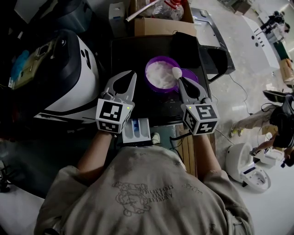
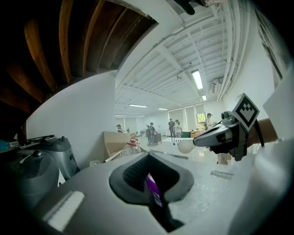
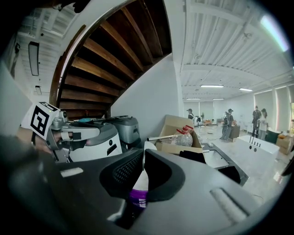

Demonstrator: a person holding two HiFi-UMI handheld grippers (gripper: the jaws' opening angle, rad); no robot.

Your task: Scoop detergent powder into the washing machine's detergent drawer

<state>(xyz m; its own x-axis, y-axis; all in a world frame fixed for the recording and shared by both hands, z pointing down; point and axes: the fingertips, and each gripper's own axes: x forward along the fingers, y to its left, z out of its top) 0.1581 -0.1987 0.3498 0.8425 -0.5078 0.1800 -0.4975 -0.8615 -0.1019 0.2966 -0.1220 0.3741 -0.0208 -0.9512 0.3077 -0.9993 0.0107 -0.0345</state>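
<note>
Head view: right tongs (image 1: 180, 80) clamp a white spoon (image 1: 177, 72) over the powder bowl (image 1: 158, 90), left tongs (image 1: 132, 74) pinch a purple strip; drawer (image 1: 137, 131) seemingly not yet filled.

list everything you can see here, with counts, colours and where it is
purple bowl of white powder: one, purple, centre of the black top
white scoop: one, white, at the bowl's right rim
black top: one, black, under the bowl
white detergent drawer: one, white with blue inside, pulled out near the person
brown cardboard box: one, brown, behind the top
clear plastic bottle: at least one, clear, in the box
white and black machine: one, far left
left gripper: fingers together, left of the bowl
right gripper: fingers shut on the scoop
</note>
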